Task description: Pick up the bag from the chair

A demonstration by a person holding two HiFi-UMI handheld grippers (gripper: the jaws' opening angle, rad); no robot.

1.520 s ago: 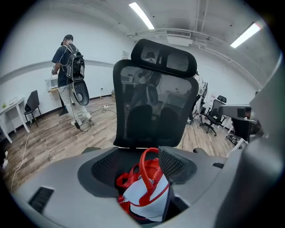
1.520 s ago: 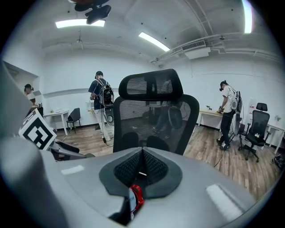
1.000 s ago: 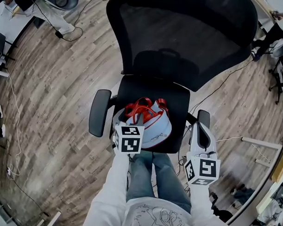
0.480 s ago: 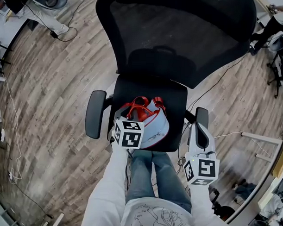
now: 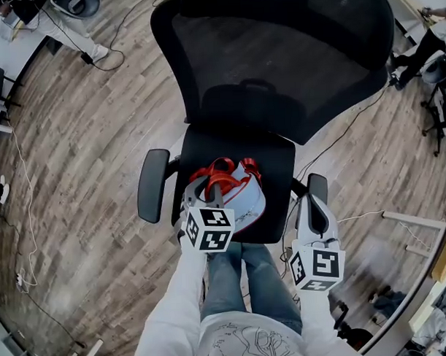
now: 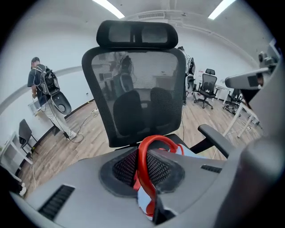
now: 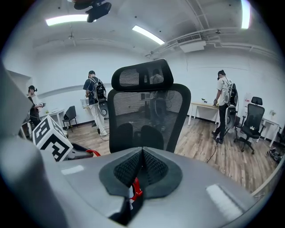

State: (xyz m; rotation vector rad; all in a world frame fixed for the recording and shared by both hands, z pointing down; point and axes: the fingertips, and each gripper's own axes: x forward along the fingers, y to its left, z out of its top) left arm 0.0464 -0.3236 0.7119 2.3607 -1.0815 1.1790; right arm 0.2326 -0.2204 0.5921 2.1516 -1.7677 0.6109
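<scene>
Now, the left tool [image 6: 146, 176] pinched the bag's [image 5: 244, 202] red handle [image 6: 149, 147]; lifting straight up looked wisest, with the right tool [image 7: 140, 171] closed and idle at four o'clock.

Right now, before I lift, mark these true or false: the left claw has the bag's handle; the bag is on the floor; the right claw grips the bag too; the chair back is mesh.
1. The left claw is shut on the bag's red handle. True.
2. The bag is on the floor. False: it is on the chair seat.
3. The right claw grips the bag too. False: its jaws are together, off to the seat's side, apart from the bag.
4. The chair back is black mesh. True.
</scene>
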